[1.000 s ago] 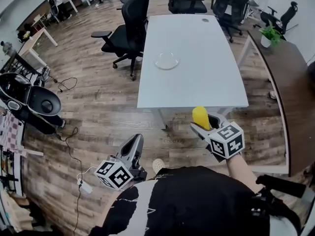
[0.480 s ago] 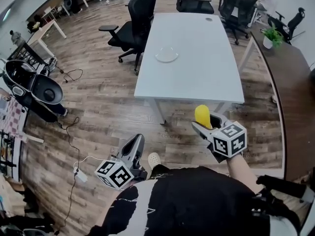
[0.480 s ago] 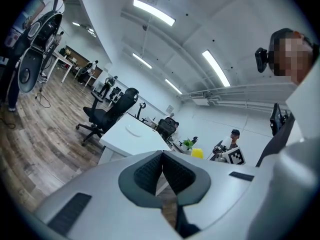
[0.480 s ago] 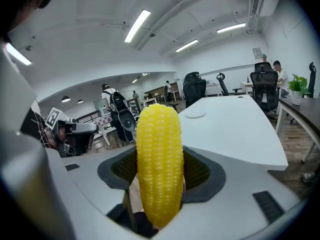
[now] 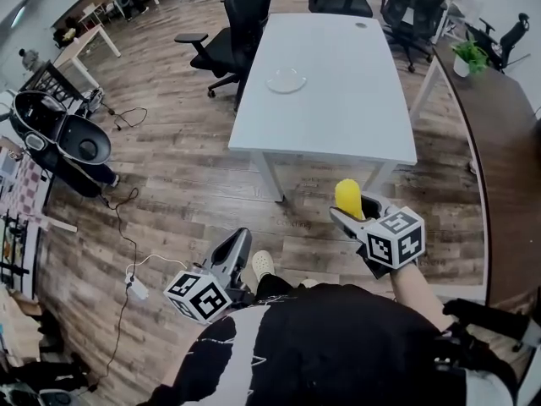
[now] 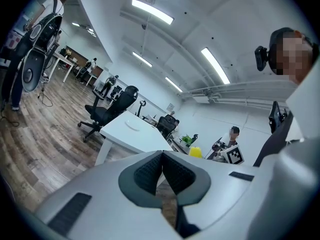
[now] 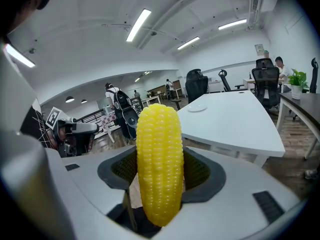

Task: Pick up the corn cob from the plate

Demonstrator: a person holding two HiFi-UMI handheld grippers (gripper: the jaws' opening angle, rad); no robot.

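"Where is the corn cob (image 7: pixel 159 164)?"
"Not on the white table (image 5: pixel 355 117) far off, and not on the plate (image 5: pixel 286 80) there. It is here in my right claw (image 5: pixel 358 213), pinched tight, standing tall."
"And your left claw (image 6: pixel 162 176)?"
"Squeezed closed on nothing, low on the near left. The right one has the job."

A white table (image 5: pixel 355 100) stood at twelve o'clock on the wood floor (image 5: pixel 169 201), with a black office chair (image 5: pixel 230 28) at eleven. A potted plant (image 5: pixel 470 56) sat at two o'clock, and a white power strip (image 5: pixel 136 289) lay at eight.
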